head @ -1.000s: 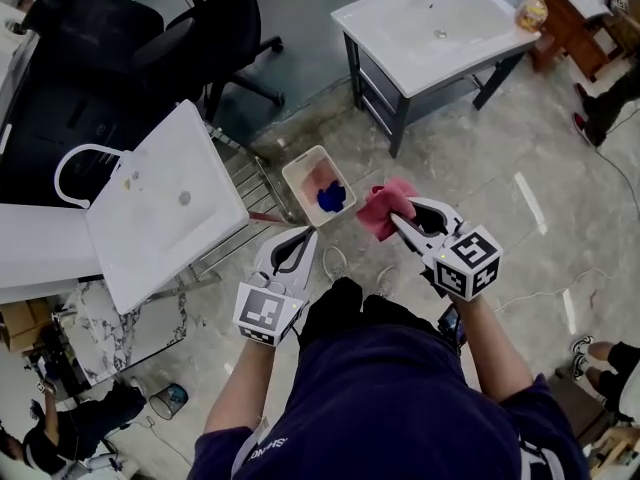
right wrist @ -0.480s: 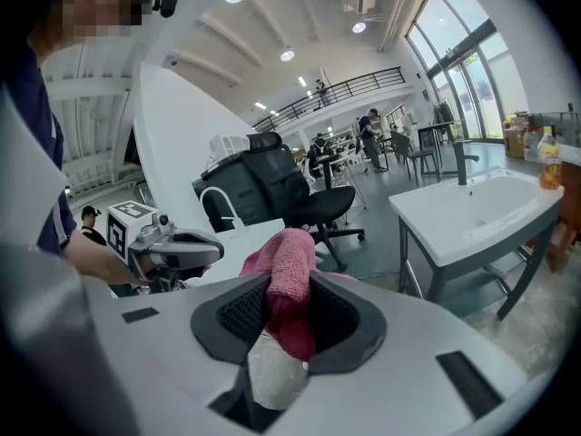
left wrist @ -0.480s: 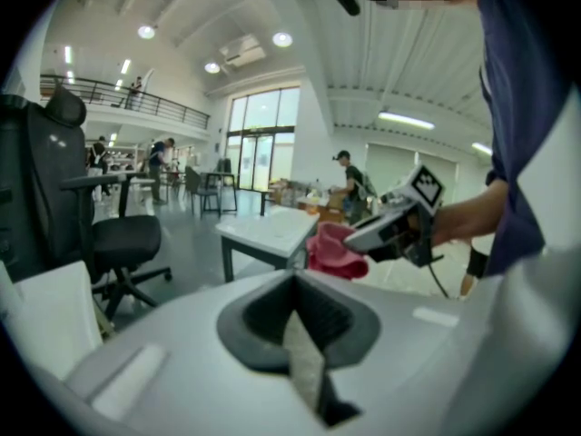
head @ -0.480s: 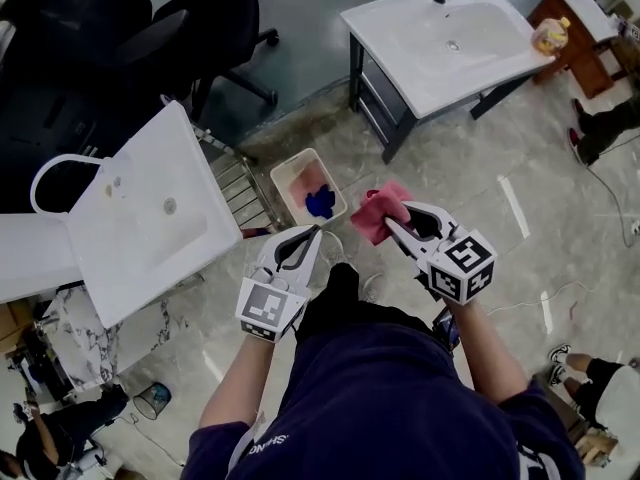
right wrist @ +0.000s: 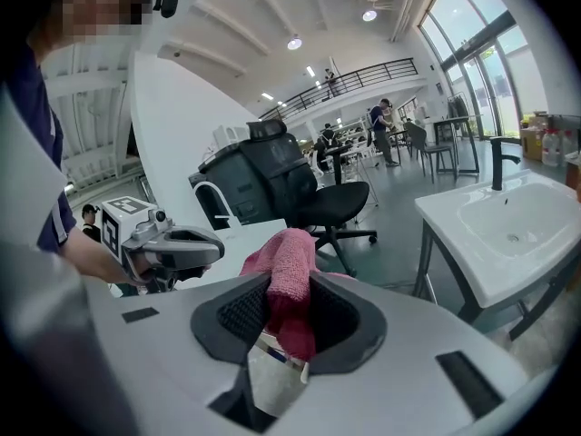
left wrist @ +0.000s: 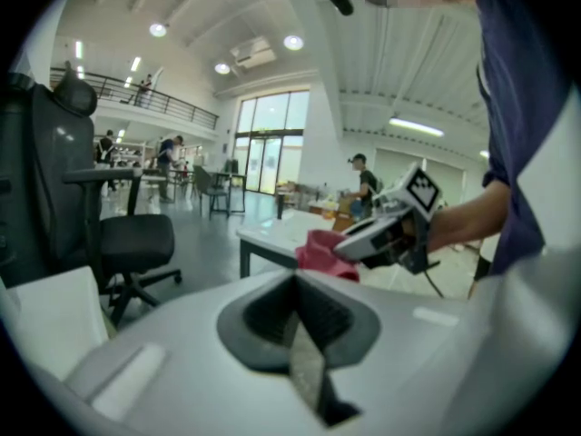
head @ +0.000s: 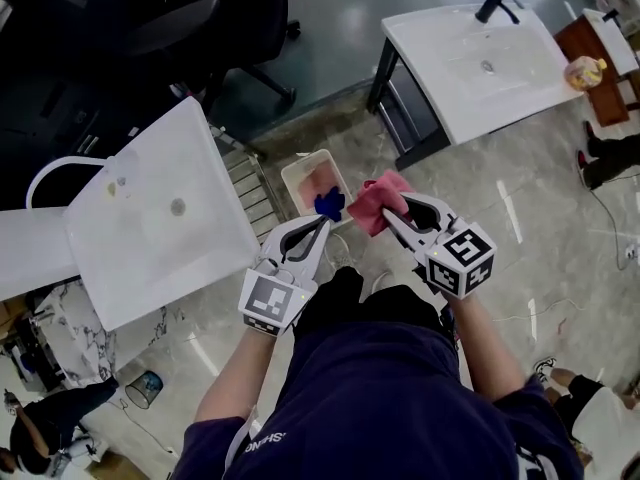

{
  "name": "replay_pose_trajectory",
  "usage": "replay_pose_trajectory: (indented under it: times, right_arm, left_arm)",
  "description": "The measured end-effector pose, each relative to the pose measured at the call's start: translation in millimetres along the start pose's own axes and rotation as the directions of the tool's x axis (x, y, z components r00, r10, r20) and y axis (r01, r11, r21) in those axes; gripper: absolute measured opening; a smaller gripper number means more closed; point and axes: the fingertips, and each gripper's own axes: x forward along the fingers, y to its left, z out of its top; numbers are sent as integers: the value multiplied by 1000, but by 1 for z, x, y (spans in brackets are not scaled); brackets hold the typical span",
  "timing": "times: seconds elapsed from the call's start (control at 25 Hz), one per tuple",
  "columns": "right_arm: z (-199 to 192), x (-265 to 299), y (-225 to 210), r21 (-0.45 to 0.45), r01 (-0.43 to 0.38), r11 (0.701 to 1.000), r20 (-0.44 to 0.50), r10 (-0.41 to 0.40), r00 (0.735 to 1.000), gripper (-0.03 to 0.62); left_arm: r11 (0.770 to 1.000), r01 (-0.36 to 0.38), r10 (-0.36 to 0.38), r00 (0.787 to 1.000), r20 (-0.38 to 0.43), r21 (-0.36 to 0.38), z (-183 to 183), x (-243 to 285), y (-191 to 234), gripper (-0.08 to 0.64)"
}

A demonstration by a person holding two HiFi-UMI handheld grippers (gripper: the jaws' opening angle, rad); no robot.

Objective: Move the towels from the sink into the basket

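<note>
Jaws: right gripper (head: 393, 211) clamps pink towel (head: 372, 202); left gripper (head: 323, 225) closed, empty.

Navy short-sleeved shirt (head: 400, 398) with white lettering. The left gripper (head: 323, 222) and right gripper (head: 394, 208): white shells, black-lined jaws, each bearing a black-and-white marker cube.

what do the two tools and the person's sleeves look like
The left tool and right tool are white with black lining between tapered jaws. Each carries a cube of black-and-white square markers. The person wears a navy short-sleeved shirt.
</note>
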Motion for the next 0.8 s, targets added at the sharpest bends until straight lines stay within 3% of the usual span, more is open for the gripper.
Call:
replay_pose_trajectory:
  times: [0.44, 0.6, 0.8]
  right_arm:
    - [4, 51, -21, -38, -114, 993, -82, 111, 990, 112]
    - [-6, 61, -30, -55, -195, 979, -129, 187, 974, 112]
    - [-23, 74, -40, -81, -298, 951, -194, 278, 941, 112]
  left_arm:
    - [984, -152, 147, 988, -50, -94, -28, -6, 27, 3]
    - [958, -245, 240, 970, -51, -151, -35, 1, 22, 3]
    - [918, -348, 333, 937, -107, -193, -60, 8, 11, 3]
